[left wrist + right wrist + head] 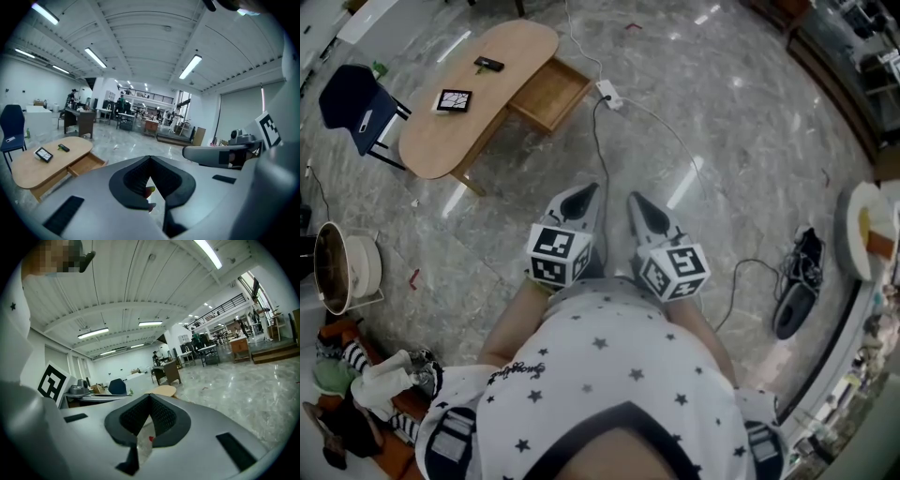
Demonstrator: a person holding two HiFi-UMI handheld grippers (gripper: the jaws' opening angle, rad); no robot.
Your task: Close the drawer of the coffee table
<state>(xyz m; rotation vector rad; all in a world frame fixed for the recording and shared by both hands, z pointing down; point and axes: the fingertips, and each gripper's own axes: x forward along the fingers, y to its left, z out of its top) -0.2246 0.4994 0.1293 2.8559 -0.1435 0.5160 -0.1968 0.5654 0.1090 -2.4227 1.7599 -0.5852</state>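
Note:
The coffee table (441, 141) with its oval wooden top stands on the marble floor at the upper left of the head view. Its wooden drawer (551, 94) is pulled out on the right side and looks empty. My left gripper (592, 189) and right gripper (635, 199) are side by side in front of the person's body, well short of the table and pointing towards it. Both are shut with nothing between the jaws. The left gripper view shows the table (28, 171) and open drawer (87, 164) beyond the shut left gripper (150, 158). Only the tabletop's edge (165, 390) shows over the right gripper (150, 396).
A black remote (488, 64) and a small dark tablet (454, 99) lie on the tabletop. A blue chair (354, 105) stands left of the table. A white power strip (608, 93) and its cable lie beside the drawer. A round pot (342, 267) and shoes (797, 286) sit on the floor.

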